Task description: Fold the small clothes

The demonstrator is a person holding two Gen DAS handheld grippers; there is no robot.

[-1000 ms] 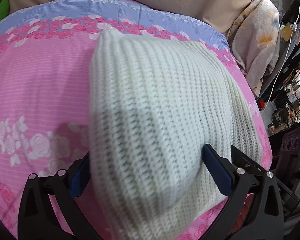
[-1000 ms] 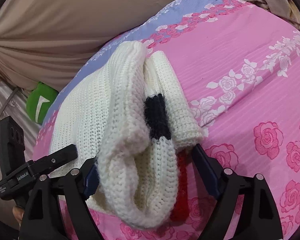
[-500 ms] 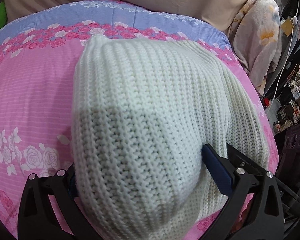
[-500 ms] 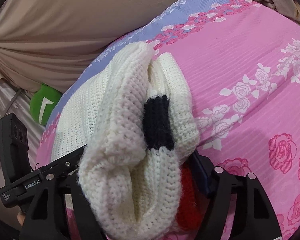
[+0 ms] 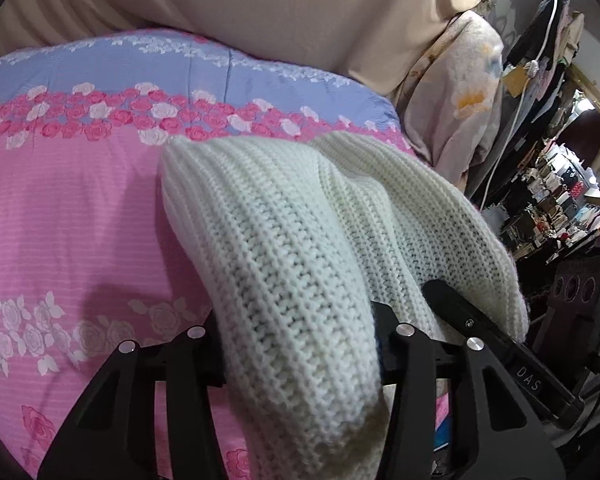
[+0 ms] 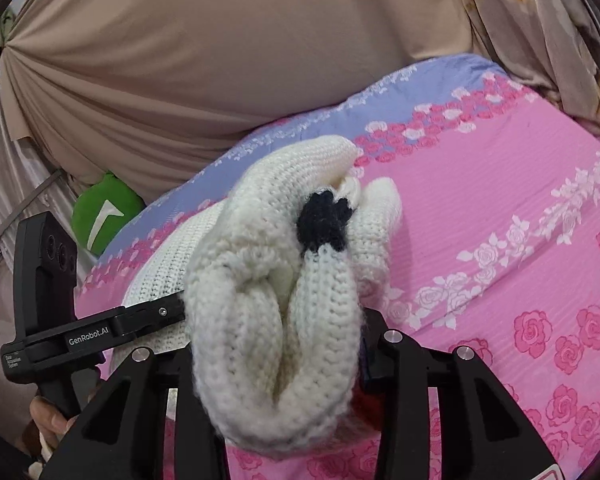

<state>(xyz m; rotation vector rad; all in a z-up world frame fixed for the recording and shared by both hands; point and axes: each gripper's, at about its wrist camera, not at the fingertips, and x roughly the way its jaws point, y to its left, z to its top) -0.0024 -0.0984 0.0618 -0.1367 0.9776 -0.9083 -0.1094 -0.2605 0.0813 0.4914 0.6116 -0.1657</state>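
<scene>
A cream knitted sweater (image 5: 300, 220) lies bunched on the pink floral bedsheet (image 5: 80, 220), its near end lifted. My left gripper (image 5: 298, 320) is closing its jaws, and the pads press a thick fold of the knit between them. In the right wrist view the same sweater (image 6: 268, 240) shows a black band (image 6: 324, 224) and a red patch (image 6: 364, 404) underneath. My right gripper (image 6: 274, 340) is also closing, clamped on the rolled edge. One of the left gripper's fingers (image 6: 148, 316) reaches the knit from the left, with a hand (image 6: 48, 420) below it.
A beige curtain (image 6: 220, 60) hangs behind the bed. A green cushion (image 6: 100, 212) sits at the bed's far left corner. A floral quilt (image 5: 460, 100) is piled at the right edge, with cluttered shelves (image 5: 560, 200) beyond it.
Both grippers went from wide open around the sweater's near edge to closed on it. The knit is squeezed into a bundle and raised off the sheet, and both views tilt upward.
</scene>
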